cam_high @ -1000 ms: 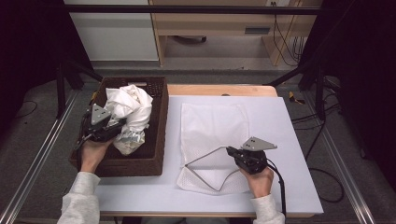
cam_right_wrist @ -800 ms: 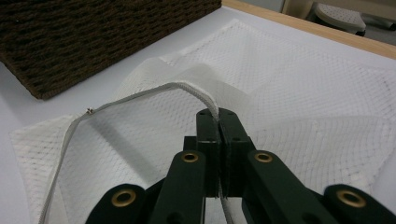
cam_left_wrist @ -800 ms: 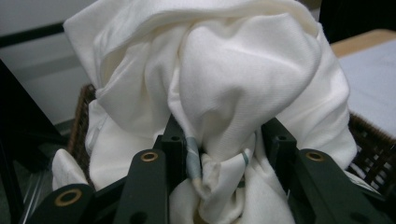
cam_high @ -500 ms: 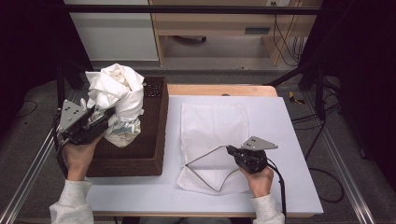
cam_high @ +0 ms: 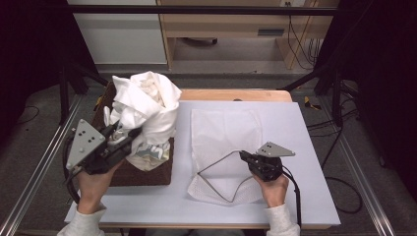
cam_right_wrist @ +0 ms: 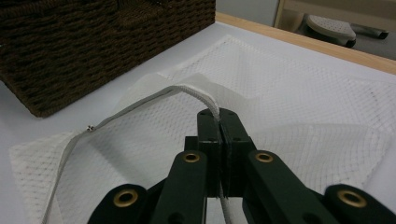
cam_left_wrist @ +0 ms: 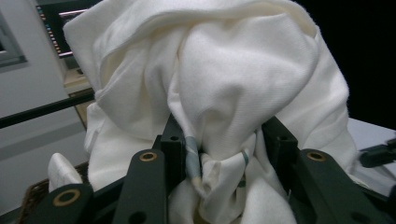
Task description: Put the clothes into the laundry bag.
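The left gripper (cam_high: 129, 139) clenches a bunched white cloth (cam_high: 145, 105), which hangs around and above its jaws, clear of the wicker basket (cam_high: 142, 174) beneath. To its right, the right gripper (cam_high: 244, 156) is pinched shut on the zipper edge (cam_right_wrist: 140, 102) of a mesh laundry bag (cam_high: 223, 132) lying flat on the table (cam_high: 305, 147), propping the mouth open. The step looks like loading: next, the cloth must travel rightward into that opening.

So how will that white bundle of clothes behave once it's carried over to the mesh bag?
Probably floppy: the white bundle of clothes droops in folds around the left gripper. Loose ends may drag on the basket. Likely light for its bulk.
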The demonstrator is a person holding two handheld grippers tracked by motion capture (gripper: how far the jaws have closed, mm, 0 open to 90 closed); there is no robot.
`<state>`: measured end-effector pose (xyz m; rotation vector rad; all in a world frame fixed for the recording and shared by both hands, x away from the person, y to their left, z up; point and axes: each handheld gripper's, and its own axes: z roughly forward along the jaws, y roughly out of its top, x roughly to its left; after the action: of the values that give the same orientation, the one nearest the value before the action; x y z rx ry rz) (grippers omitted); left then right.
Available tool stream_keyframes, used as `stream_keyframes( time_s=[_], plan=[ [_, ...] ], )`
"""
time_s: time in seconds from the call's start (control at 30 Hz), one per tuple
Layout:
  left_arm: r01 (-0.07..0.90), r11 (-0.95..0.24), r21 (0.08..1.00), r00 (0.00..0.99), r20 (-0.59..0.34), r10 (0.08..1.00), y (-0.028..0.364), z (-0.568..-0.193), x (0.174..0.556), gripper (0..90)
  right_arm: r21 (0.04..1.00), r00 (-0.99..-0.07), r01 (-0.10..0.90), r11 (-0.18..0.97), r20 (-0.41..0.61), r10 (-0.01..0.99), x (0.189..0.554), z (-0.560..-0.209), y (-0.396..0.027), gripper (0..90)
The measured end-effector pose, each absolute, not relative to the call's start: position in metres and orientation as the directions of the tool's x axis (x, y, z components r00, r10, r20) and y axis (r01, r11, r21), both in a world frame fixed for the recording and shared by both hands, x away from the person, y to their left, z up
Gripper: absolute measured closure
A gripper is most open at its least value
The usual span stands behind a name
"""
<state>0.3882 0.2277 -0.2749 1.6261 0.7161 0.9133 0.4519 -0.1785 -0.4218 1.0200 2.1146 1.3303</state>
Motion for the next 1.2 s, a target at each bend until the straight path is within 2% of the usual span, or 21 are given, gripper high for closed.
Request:
stream_keyframes(
  time_s=[0.43, 0.97, 1.2],
  plan=[
    [-0.041, -0.287, 0.957, 0.670, 0.239, 0.703, 0.169, -0.297, 0.352, 59.5, 0.901, -0.630, 0.348, 0.257, 0.023, 0.776, 0.453, -0.422, -0.177, 88.8],
    [0.045, -0.383, 0.923, 0.813, 0.189, 0.551, 0.119, -0.359, 0.341, 59.4, 0.902, -0.613, 0.352, 0.251, 0.020, 0.790, 0.457, -0.425, -0.180, 88.7],
    [0.088, -0.489, 0.868, 0.854, 0.188, 0.486, 0.102, -0.387, 0.342, 59.3, 0.905, -0.598, 0.351, 0.240, 0.019, 0.801, 0.458, -0.426, -0.182, 88.7]
  ],
)
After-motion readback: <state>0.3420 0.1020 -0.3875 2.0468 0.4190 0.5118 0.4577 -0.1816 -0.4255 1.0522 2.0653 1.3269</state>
